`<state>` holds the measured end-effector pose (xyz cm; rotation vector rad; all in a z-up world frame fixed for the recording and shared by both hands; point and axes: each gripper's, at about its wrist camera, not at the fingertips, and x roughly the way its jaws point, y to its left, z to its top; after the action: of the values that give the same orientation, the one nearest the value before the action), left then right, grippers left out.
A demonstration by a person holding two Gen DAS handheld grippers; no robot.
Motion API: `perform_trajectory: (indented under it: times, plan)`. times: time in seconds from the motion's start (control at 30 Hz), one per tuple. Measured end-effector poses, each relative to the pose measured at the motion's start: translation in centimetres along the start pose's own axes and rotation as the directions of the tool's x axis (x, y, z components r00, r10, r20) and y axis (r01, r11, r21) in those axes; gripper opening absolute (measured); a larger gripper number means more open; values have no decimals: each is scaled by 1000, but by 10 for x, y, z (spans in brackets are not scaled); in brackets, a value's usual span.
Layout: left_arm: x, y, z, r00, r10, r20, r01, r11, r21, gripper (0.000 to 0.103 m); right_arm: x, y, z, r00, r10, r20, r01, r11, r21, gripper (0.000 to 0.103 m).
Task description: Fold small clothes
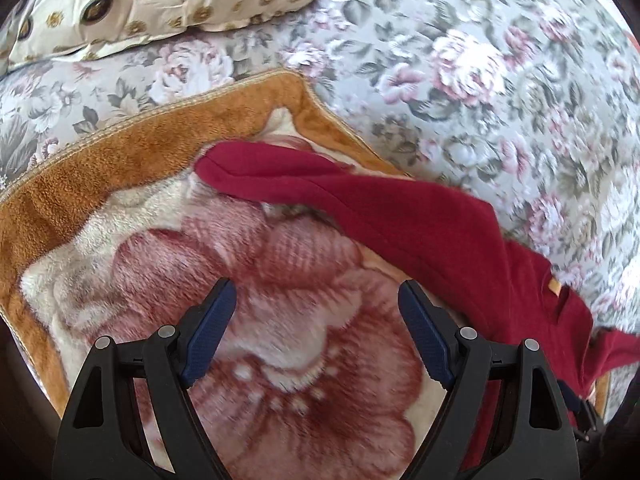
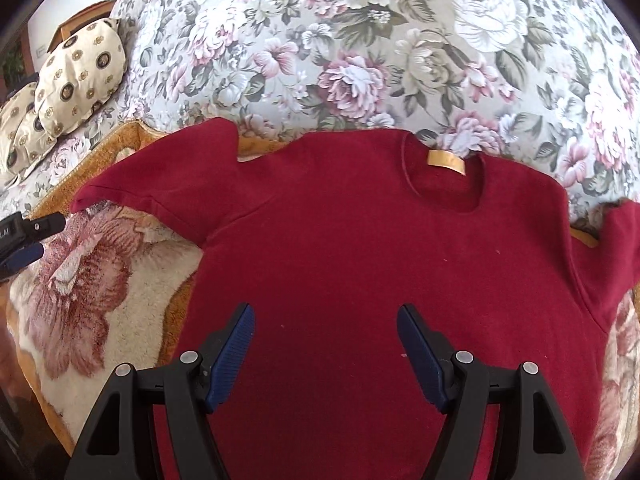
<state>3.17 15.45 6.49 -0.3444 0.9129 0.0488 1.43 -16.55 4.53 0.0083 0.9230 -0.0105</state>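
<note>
The floral bedspread fills the upper half of both views, with a plush rose-patterned blanket laid over it and patterned cushions at the upper left. On the blanket lies the red sweater, spread flat and face up across the centre of the right wrist view, its neckline toward the top of the frame.

The step in hand appears to be the first fold, a sleeve brought in over the body. To do it well, the left tool should probably close on the cuff rather than mid-sleeve, lift just enough to clear the plush pile, and lay the sleeve straight across the chest without dragging the body askew. Both tools are spread wide and hold nothing; the right tool hangs over the sweater's lower middle.

The sweater is deep red, thick and soft-looking, with little creasing. Its left-frame sleeve angles up toward the blanket's tan border, slightly rumpled. A small tan label sits inside the round collar.
</note>
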Motion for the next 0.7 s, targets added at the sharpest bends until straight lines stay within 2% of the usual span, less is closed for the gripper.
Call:
perform_trajectory:
  times: [0.13, 0.27, 0.37, 0.47, 0.53, 0.57, 0.6, 0.63, 0.7]
  plan:
    - [15, 47, 28, 1000, -22, 12, 24, 984, -179, 84, 7, 15, 4, 1000, 25, 4, -25, 999, -28, 71]
    - [46, 86, 46, 997, -80, -17, 69, 930, -361, 83, 13, 19, 0, 999, 46, -25, -47, 998, -34, 71]
    - [66, 98, 57, 996, -92, -22, 74, 905, -419, 83, 13, 17, -2, 998, 53, -35, -54, 998, -31, 71]
    - [82, 97, 65, 996, -87, -37, 65, 909, -411, 83, 10, 14, -3, 998, 58, -26, -58, 998, -18, 71]
    - [87, 94, 68, 997, -76, -22, 62, 921, -385, 72, 8, 11, -4, 998, 62, -22, -62, 998, -8, 71]
    - [90, 92, 70, 997, -70, -26, 56, 932, -359, 50, 7, 10, -4, 998, 62, -21, -62, 998, -2, 71]
    - [94, 89, 72, 997, -71, -39, 54, 940, -338, 23, 6, 9, -4, 998, 63, -21, -63, 998, 1, 71]
    - [97, 86, 74, 995, -76, -63, 52, 946, -321, 15, 5, 9, -4, 998, 64, -21, -63, 998, 4, 71]
    - [90, 82, 76, 995, -91, -51, 70, 947, -314, 6, 0, 7, -4, 998, 68, -16, -68, 998, 8, 71]
